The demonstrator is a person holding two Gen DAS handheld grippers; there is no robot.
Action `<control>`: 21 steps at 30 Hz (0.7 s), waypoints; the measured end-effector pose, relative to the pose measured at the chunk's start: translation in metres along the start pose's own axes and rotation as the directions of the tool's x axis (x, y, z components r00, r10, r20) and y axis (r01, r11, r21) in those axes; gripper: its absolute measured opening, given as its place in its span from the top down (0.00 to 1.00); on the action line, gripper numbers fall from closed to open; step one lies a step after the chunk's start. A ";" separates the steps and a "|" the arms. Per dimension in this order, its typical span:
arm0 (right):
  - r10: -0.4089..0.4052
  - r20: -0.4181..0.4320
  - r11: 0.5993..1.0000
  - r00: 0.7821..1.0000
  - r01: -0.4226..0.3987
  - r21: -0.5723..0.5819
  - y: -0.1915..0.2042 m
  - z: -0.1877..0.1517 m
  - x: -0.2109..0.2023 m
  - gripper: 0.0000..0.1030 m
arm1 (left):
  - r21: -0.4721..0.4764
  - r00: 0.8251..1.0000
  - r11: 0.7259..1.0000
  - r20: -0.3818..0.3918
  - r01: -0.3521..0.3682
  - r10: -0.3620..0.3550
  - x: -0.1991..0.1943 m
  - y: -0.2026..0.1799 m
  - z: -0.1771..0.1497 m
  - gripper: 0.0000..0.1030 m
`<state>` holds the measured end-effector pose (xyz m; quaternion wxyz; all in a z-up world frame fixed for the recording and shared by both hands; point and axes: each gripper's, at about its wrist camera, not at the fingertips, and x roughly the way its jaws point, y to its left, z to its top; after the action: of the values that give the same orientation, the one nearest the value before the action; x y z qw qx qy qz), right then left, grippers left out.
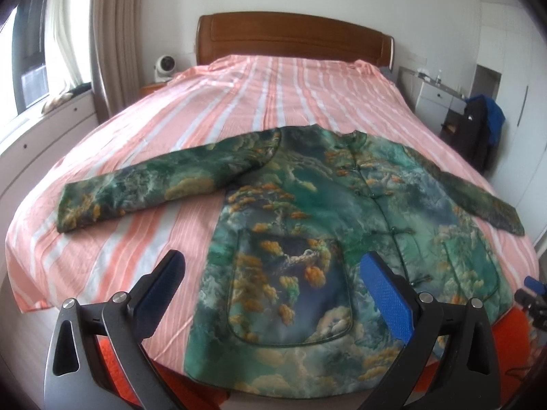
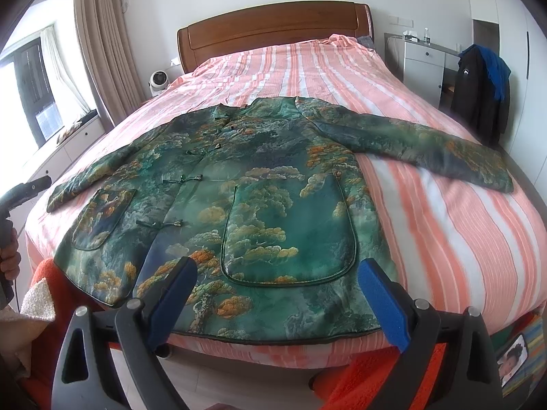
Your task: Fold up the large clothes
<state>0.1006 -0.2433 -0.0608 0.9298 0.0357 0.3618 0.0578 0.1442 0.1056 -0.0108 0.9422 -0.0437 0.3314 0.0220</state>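
**Jacket laid flat, folding not yet begun**

The wide bed with its pink-and-white striped cotton cover (image 1: 273, 95) carries everything. Spread face-up across its near end lies the green quilted jacket with a satin landscape print (image 2: 259, 177), sleeves stretched out to both sides, knot buttons fastened, hem at the bed's edge. Both tools hover short of that hem: the left gripper (image 1: 273, 294) and the right gripper (image 2: 277, 304) hold their blue-padded fingers (image 2: 383, 304) wide apart, gripping nothing. A sleeve likely needs pinching and bringing inward first.

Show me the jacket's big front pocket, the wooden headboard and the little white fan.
Jacket pocket (image 2: 290, 225): right wrist view, pocket's middle.
Headboard (image 2: 273, 30): right wrist view, centre panel.
White fan (image 1: 165, 65): left wrist view, round head.
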 end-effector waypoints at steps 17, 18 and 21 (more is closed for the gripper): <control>0.013 -0.008 1.000 1.000 -0.013 0.010 0.002 -0.001 0.001 0.08 | 0.054 0.999 0.998 -0.042 -0.027 0.029 0.008 -0.006 -0.013 0.01; 0.015 -0.009 1.000 1.000 -0.015 0.011 0.002 -0.001 0.001 0.08 | 0.060 0.999 0.998 -0.044 -0.028 0.031 0.009 -0.007 -0.014 0.01; 0.044 -0.012 0.999 0.999 -0.044 0.024 -0.004 0.001 0.002 0.08 | 0.073 0.998 0.997 -0.052 -0.032 0.036 0.011 -0.009 -0.016 0.01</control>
<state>0.1029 -0.2468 -0.0619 0.9256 0.0544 0.3673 0.0741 0.1433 0.0955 -0.0294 0.9336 -0.0048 0.3575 0.0250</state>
